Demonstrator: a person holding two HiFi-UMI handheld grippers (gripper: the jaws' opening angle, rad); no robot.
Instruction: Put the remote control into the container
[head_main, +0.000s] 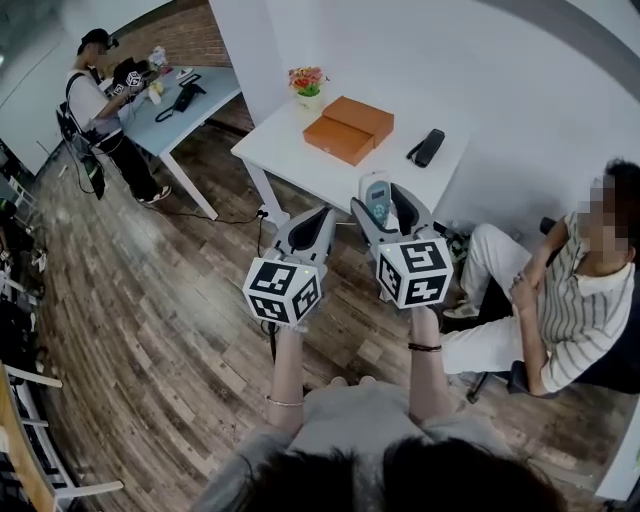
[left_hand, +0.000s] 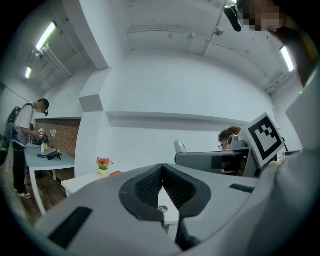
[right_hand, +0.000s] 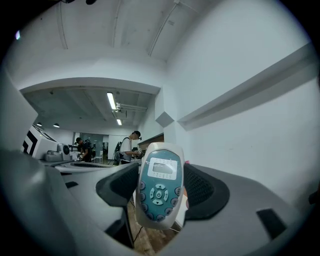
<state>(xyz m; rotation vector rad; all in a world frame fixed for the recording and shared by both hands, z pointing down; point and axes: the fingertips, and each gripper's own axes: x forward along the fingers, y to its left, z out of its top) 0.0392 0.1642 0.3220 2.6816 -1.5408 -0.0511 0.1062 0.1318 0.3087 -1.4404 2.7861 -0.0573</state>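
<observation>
Right gripper clamps the remote upright, long axis along the jaws; left gripper closed, empty. Table lies ahead. Orange box, presumably the container, sits on it at eleven o'clock from the remote, right gripper nearer. Right gripper view shows keypad and grip, not the box; head view shows both.

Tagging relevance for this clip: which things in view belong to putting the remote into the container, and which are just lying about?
Part of the job:
- remote control, clamped in the right gripper
- orange box on the white table, probably the container

Just lying about:
- flower pot at the table's far corner
- black device beside the box
</observation>
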